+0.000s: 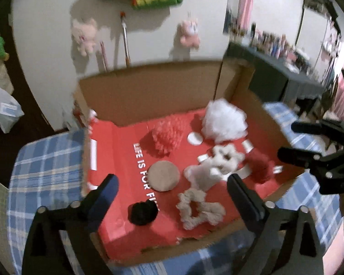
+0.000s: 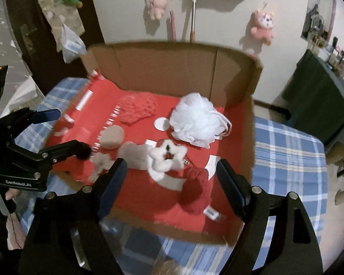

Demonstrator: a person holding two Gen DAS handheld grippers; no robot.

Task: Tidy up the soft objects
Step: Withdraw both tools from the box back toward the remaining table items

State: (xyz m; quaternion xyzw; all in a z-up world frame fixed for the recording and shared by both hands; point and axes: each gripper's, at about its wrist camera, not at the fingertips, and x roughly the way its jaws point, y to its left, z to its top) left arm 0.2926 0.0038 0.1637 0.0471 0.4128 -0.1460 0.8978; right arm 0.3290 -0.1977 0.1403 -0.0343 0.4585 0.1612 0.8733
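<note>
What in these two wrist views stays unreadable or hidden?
- Left wrist: white lettering on the box floor is cut off by the black pom-pom.
- Right wrist: the same pom-pom is half hidden behind the left gripper's finger.
- Right wrist: small label by the red yarn ball is too blurred to read.

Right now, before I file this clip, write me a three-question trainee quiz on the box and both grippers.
1. True or false: the left gripper is clamped on the black pom-pom.
2. Which item lies nearest the back wall of the cardboard box? A) white mesh sponge B) dark red yarn ball C) beige scrunchie
3. Fill in: the tablecloth under the box is blue and white ____.

Key: 1 false, its jaws stand open and empty, as do those of the right gripper; 2 A; 3 plaid.
</note>
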